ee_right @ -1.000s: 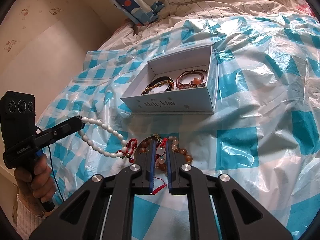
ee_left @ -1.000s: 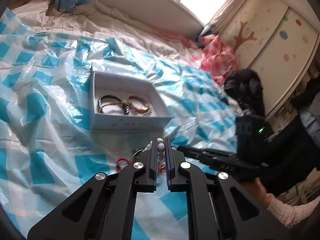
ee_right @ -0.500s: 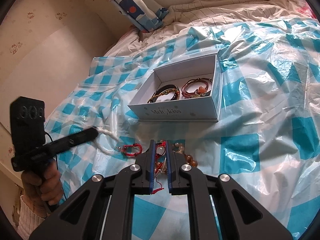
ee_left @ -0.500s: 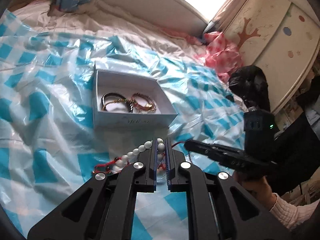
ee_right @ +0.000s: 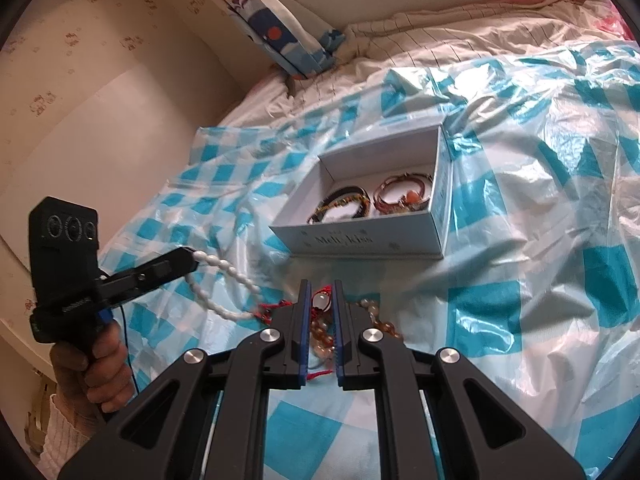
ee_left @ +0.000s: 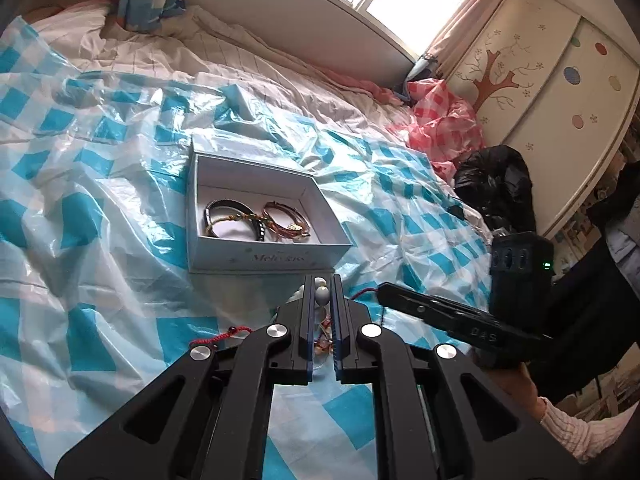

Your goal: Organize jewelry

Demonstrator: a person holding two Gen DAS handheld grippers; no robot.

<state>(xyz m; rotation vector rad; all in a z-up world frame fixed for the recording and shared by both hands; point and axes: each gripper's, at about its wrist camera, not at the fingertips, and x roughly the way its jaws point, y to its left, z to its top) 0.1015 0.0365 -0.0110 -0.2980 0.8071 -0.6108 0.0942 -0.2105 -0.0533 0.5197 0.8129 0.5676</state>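
Left gripper [ee_left: 321, 285] clamped on white beads [ee_right: 224, 268]; strand sags from its tip toward the loose pile [ee_right: 372, 316] on the blue-check sheet [ee_right: 520, 260]. Right gripper [ee_right: 320, 292] narrow, pinching a pale bead on red cord [ee_right: 322, 300] over that pile. White box [ee_left: 256, 258] at 12 o'clock of both grippers, holding dark bangles [ee_left: 232, 216] and reddish bangles [ee_left: 286, 222] side by side.

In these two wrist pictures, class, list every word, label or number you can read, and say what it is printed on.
"Mely kiss", roughly; the script is partly blurred: front wall of the white jewelry box.
"DAS" or "0AS", unclear: side of the right gripper.
Small white lettering on the left gripper body: too blurred to read.
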